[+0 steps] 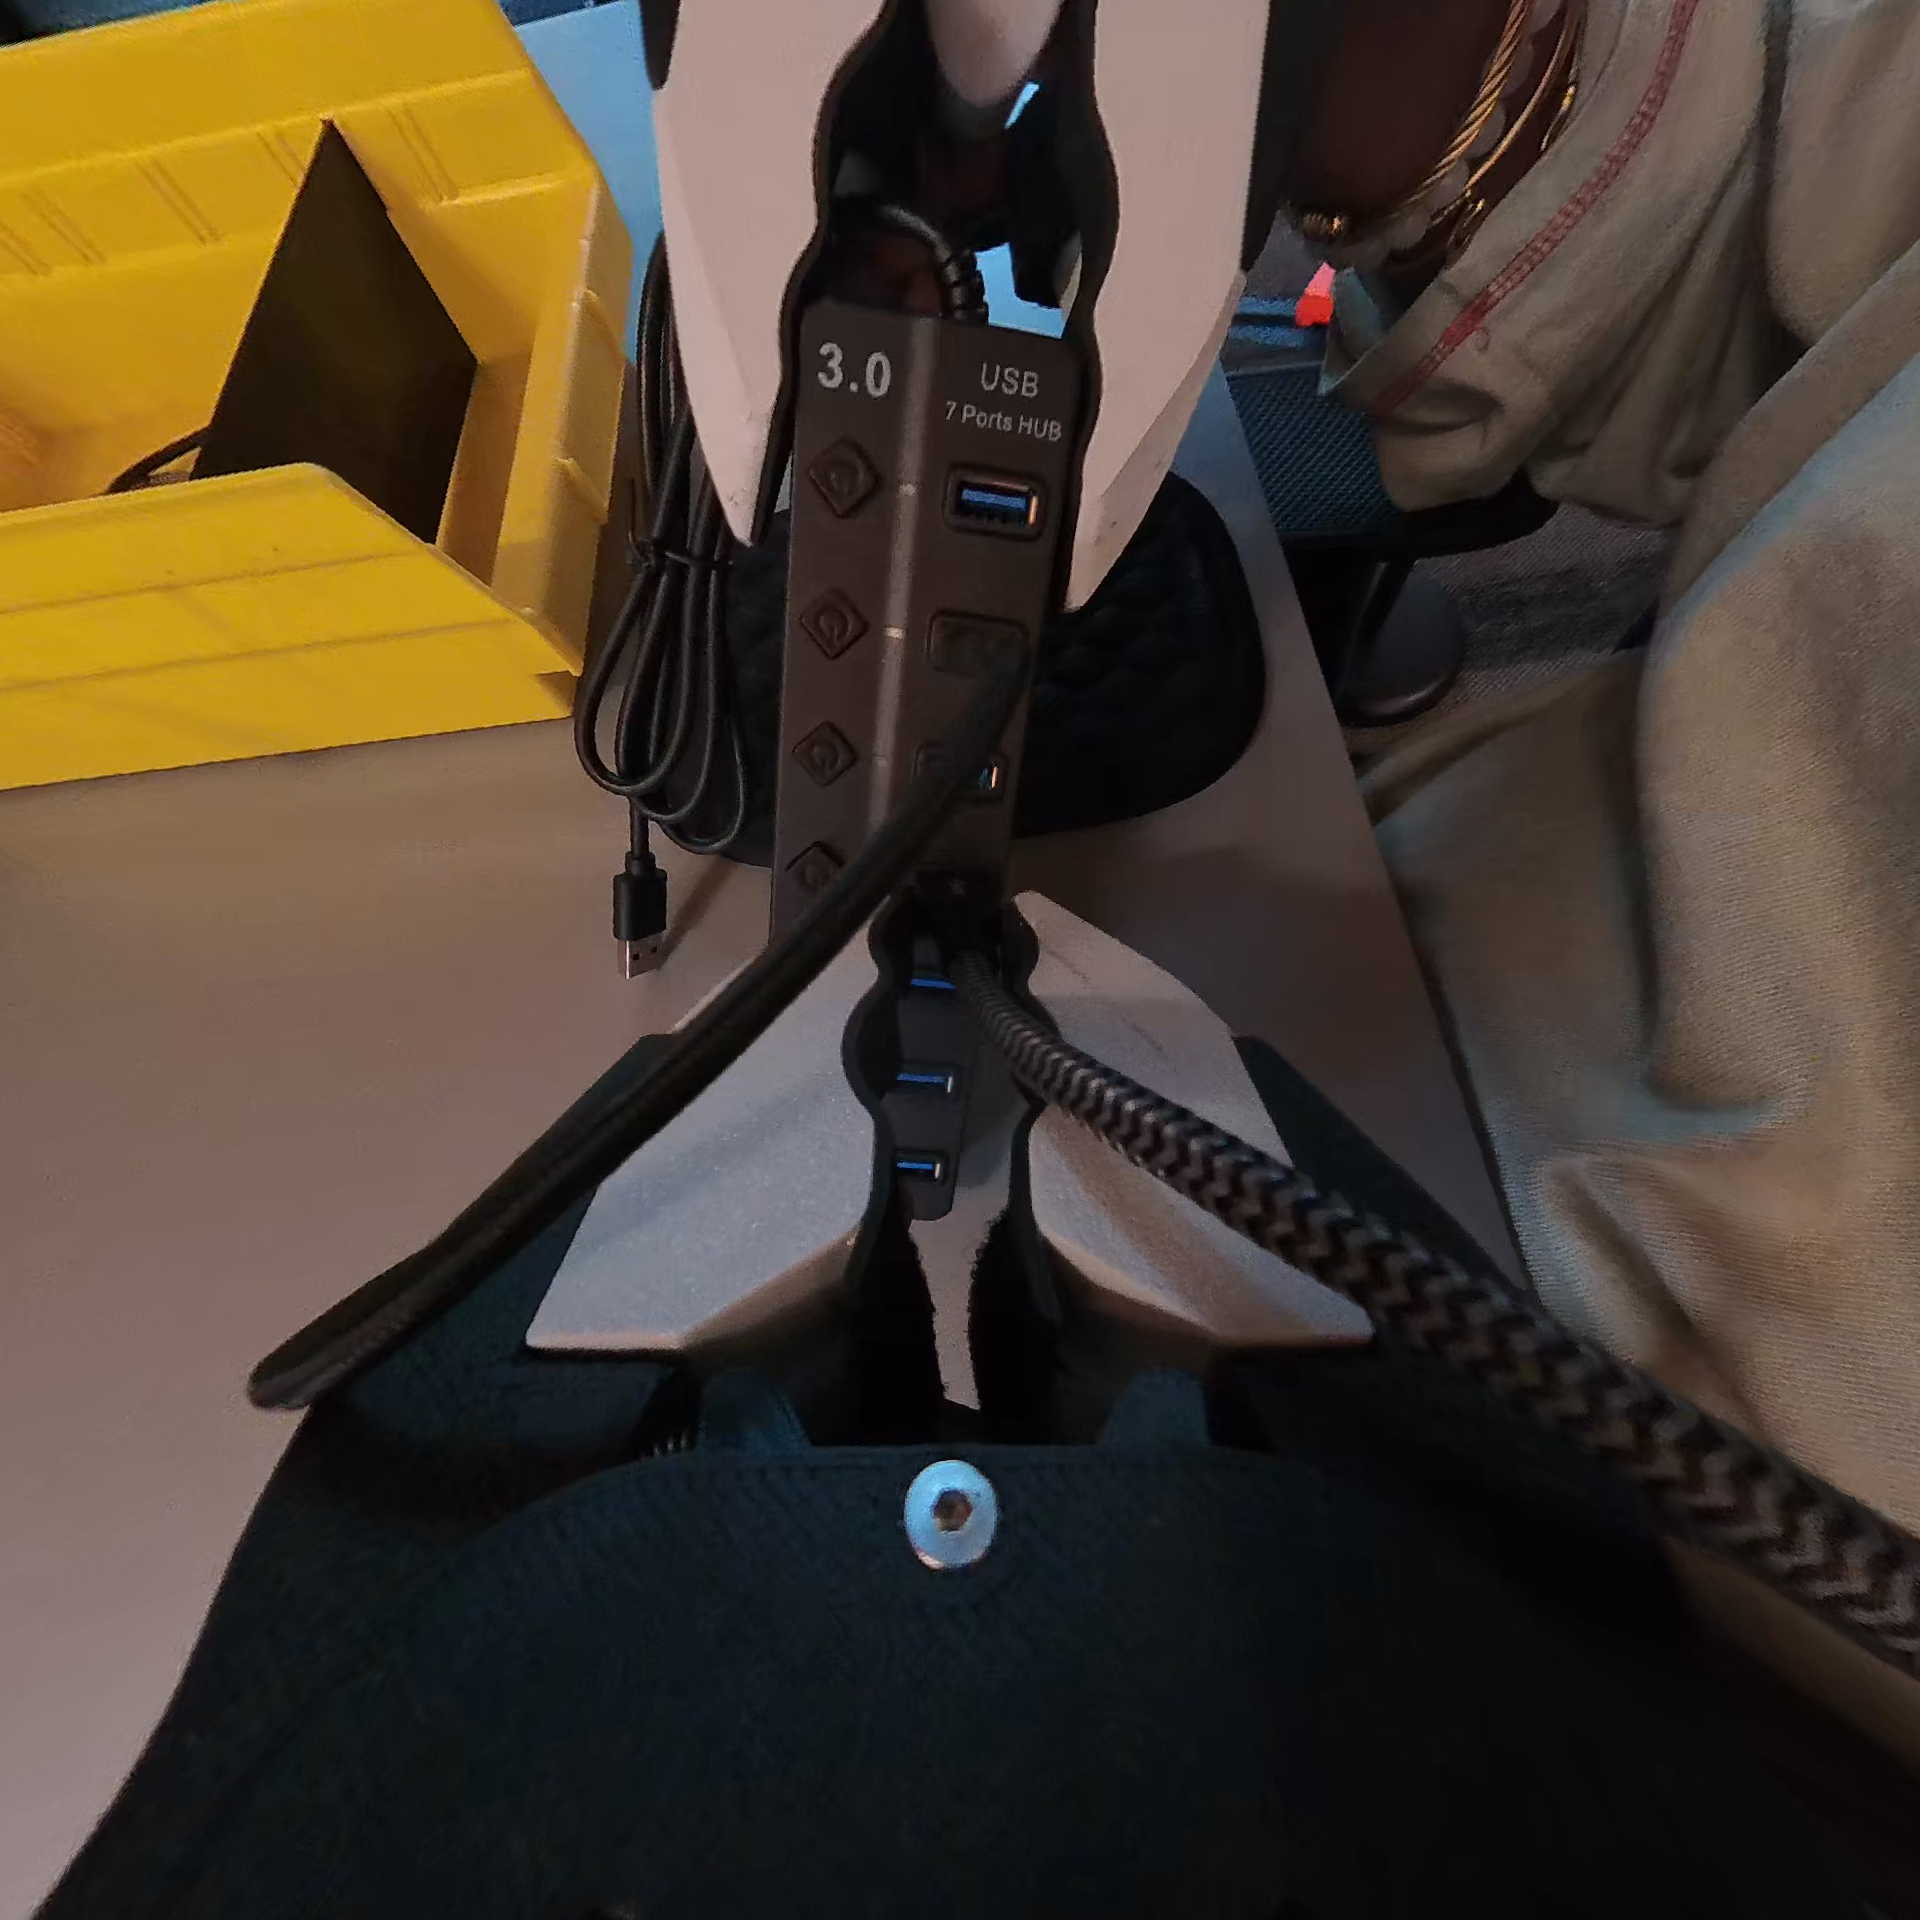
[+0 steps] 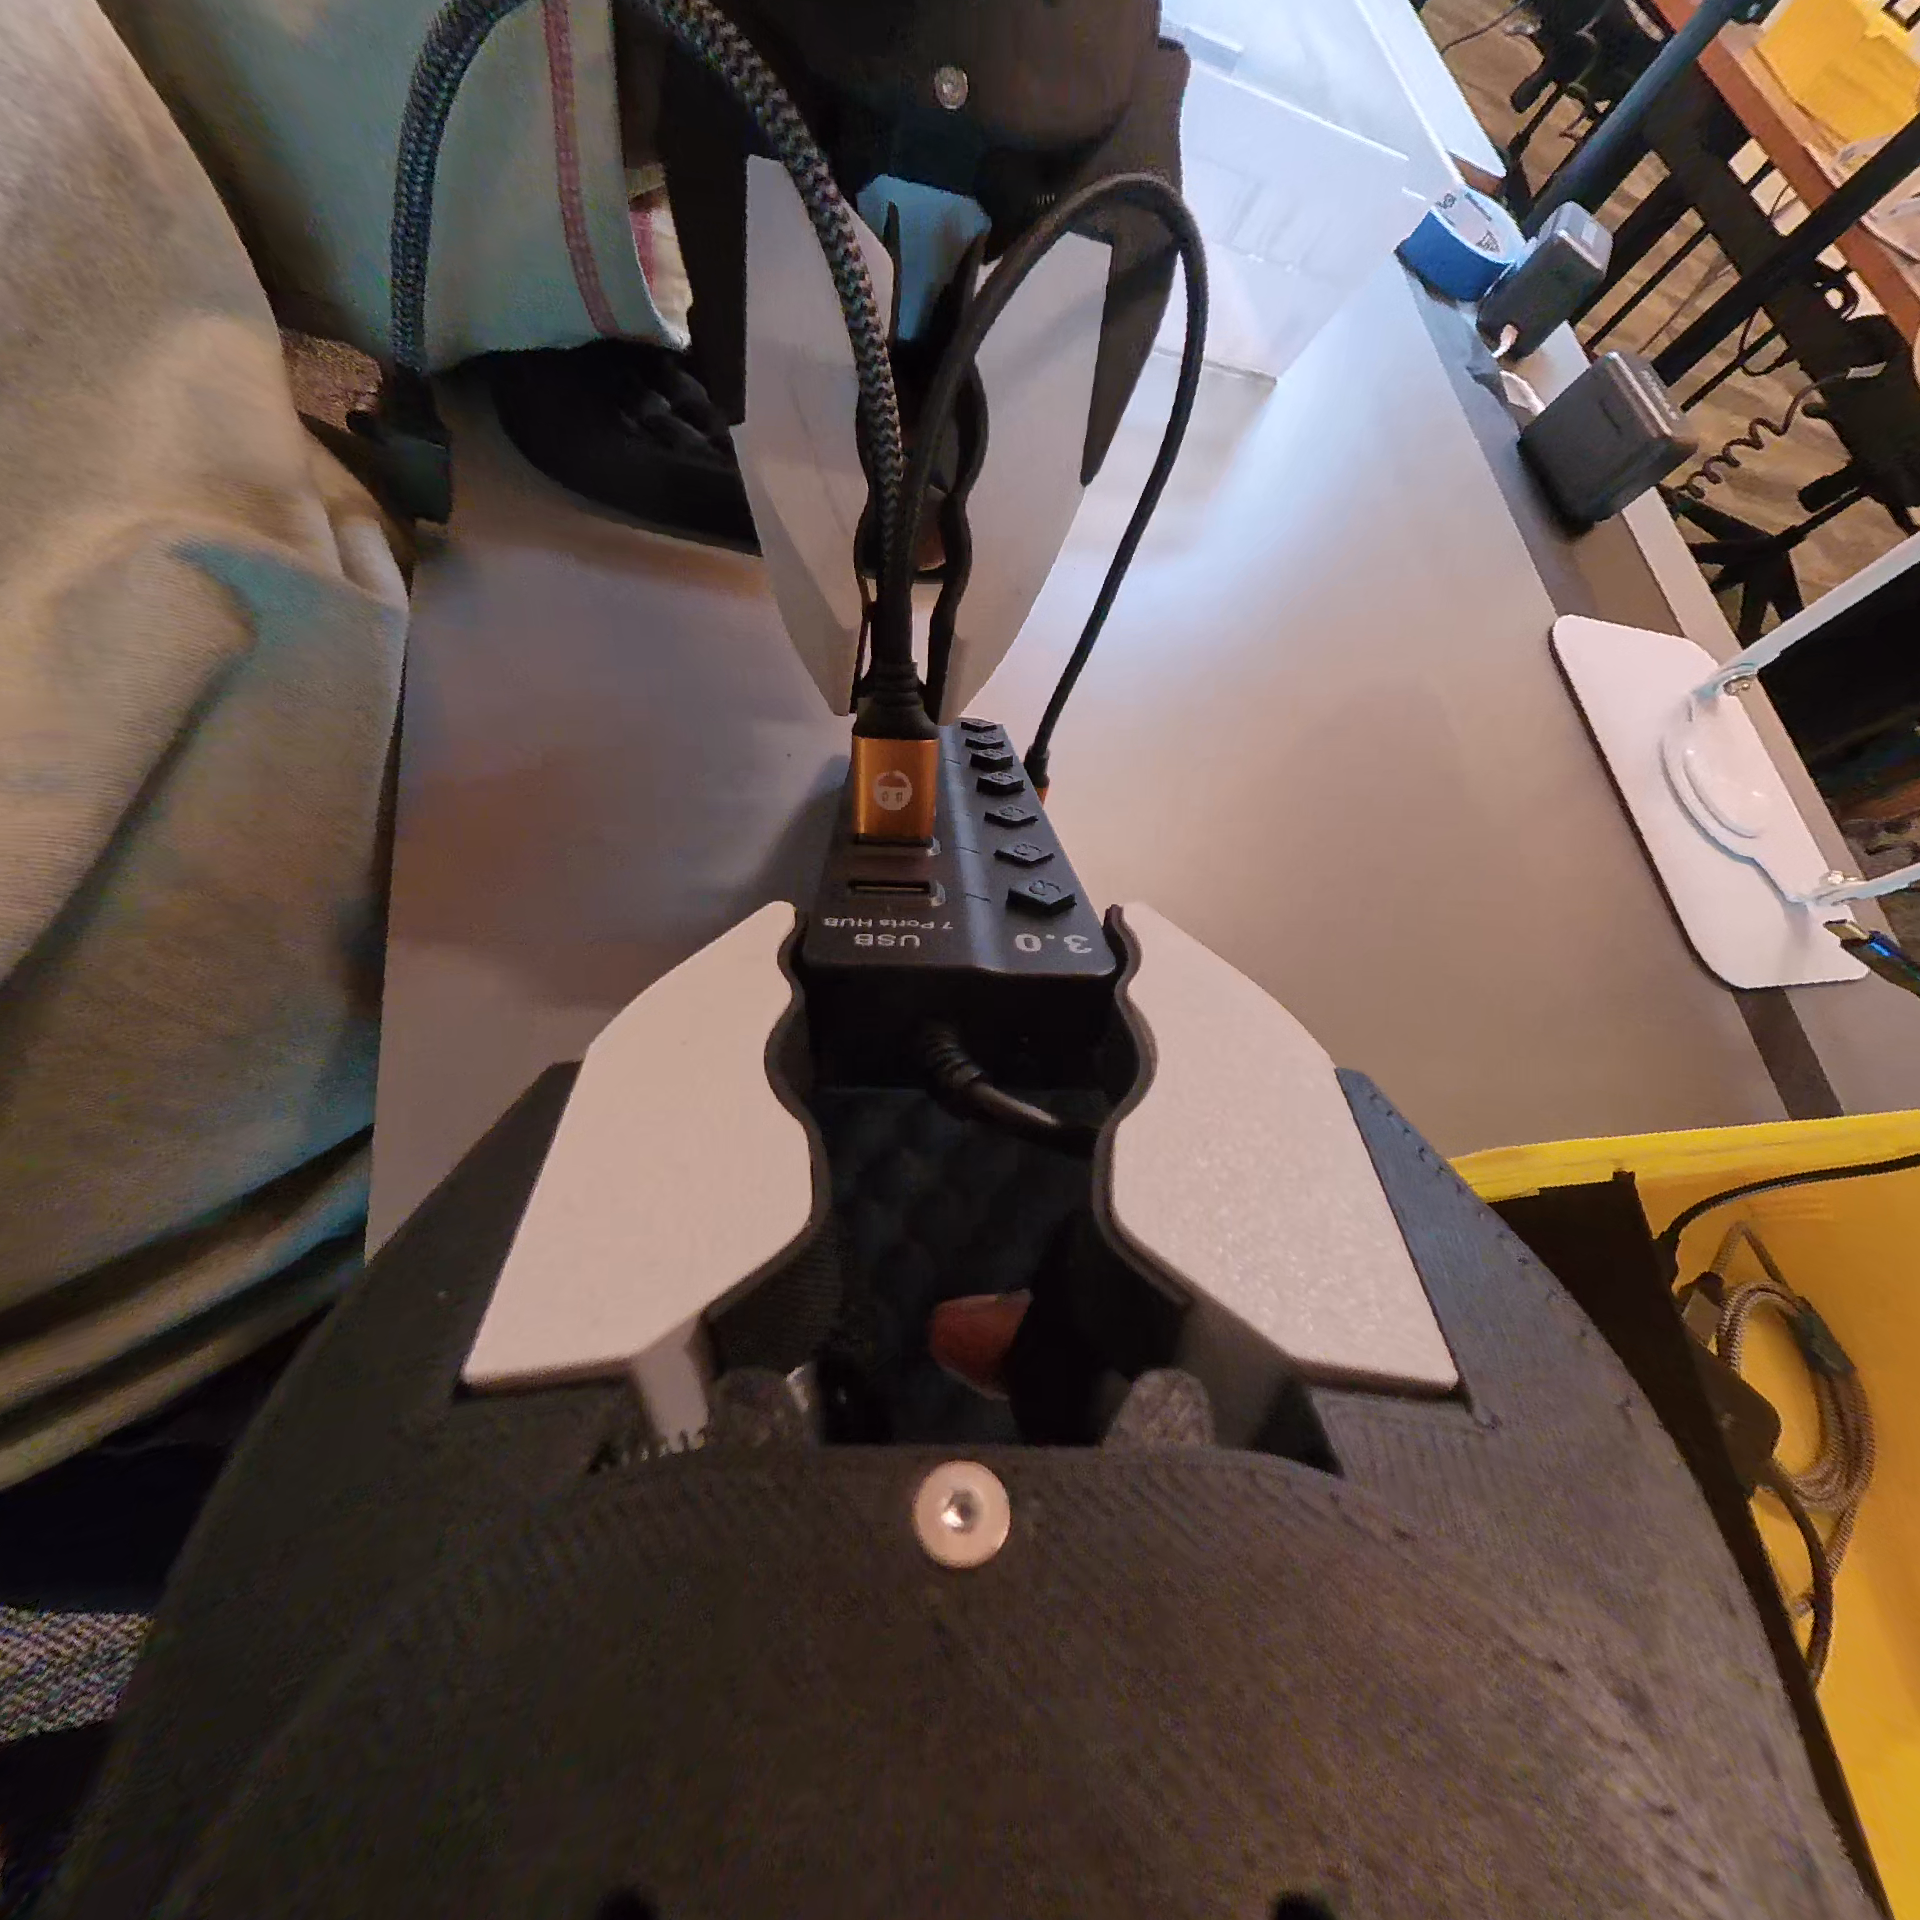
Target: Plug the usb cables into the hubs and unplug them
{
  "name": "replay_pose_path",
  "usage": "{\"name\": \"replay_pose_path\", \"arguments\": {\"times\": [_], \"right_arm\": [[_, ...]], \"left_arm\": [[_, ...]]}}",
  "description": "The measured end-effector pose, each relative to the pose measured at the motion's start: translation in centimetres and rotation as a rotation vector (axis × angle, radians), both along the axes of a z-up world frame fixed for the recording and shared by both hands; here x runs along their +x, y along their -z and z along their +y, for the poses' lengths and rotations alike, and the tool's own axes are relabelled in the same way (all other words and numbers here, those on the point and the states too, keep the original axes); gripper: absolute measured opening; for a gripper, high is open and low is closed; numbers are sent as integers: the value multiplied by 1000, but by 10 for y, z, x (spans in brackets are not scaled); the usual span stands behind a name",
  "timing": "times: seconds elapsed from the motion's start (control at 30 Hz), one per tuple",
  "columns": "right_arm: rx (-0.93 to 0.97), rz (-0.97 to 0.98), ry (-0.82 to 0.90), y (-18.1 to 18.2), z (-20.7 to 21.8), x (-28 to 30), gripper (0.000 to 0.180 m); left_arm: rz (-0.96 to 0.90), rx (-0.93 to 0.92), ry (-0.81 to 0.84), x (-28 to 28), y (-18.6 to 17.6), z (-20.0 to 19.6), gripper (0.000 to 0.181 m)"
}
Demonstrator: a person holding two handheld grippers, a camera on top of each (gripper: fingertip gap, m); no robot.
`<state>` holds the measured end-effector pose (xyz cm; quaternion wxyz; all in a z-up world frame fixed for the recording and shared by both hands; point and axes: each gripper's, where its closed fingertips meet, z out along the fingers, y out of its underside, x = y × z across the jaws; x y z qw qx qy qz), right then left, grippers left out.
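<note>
A black USB hub [image 1: 894, 623] with a row of buttons and blue ports is held over the grey table [image 1: 312, 1039]. My right gripper [image 2: 956, 935] is shut on the hub's labelled end [image 2: 951, 961]; it shows at the top of the left wrist view [image 1: 914, 551]. My left gripper [image 1: 951, 925] is closed on the black collar of the braided cable [image 1: 1299, 1226]. That cable's orange plug [image 2: 888, 795] sits in the second port. The left gripper also shows in the right wrist view [image 2: 904, 707]. A thin black cable [image 2: 1164, 416] loops down beside the hub; its end is hidden.
A yellow bin [image 1: 260, 582] stands at the left and holds more cables [image 2: 1829, 1455]. A bundled black cable [image 1: 665, 675] and a black pouch [image 1: 1143, 675] lie under the hub. A person's beige clothing [image 1: 1714, 727] is close by. Blue tape [image 2: 1455, 249], black boxes [image 2: 1600, 447] and a white stand base [image 2: 1683, 810] line the table edge.
</note>
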<state>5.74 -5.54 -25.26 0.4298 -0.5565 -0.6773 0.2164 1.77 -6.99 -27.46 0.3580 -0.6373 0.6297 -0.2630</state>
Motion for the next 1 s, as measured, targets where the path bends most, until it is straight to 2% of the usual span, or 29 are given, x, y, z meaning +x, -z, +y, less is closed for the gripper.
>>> {"name": "replay_pose_path", "arguments": {"times": [0.03, 0.13, 0.17, 0.23, 0.3, 0.37, 0.43, 0.47, 0.53, 0.63, 0.73, 0.8, 0.87, 0.93, 1.0], "right_arm": [[3, -6, 2, 0, 0, 0, 54], [29, 0, -17, -6, -4, -9, 55], [74, -18, -23, -6, -4, -10, 55], [150, -47, -61, -7, -7, -16, 55], [181, -65, -105, -9, -13, -22, 55], [206, -87, -140, -11, -18, -29, 55], [237, -112, -160, -12, -23, -36, 55], [264, -121, -164, -15, -24, -38, 55], [362, -106, -152, -24, -23, -44, 55], [553, 158, -110, -75, -23, -55, 62], [663, 631, -75, -141, -38, -43, 49], [502, 917, -5, -162, -38, -29, 40], [247, 1042, 66, -152, -26, -34, 43], [63, 1019, 132, -124, -15, -59, 52], [-1, 939, 168, -98, -11, -89, 55]], "left_arm": [[-6, 5, -2, 0, 0, 0, 16], [-31, 110, 19, 3, 7, 1, 18], [-110, 178, 21, 5, 1, 2, 40], [-177, 259, -12, 3, -3, 3, 64], [-131, 335, -59, -3, 5, 8, 79], [-93, 389, -70, -5, 15, 10, 78], [-55, 429, -72, -4, 25, 12, 67], [-44, 496, -106, -6, 22, 18, 56], [-49, 552, -145, -11, 13, 24, 55], [-236, 531, -220, -17, -15, 25, 55], [-440, 500, -380, -35, -47, 36, 53], [-573, 501, -495, -52, -68, 43, 54], [-656, 539, -621, -70, -82, 51, 54], [-641, 628, -740, -84, -86, 58, 55], [-635, 699, -802, -91, -91, 58, 54]]}}
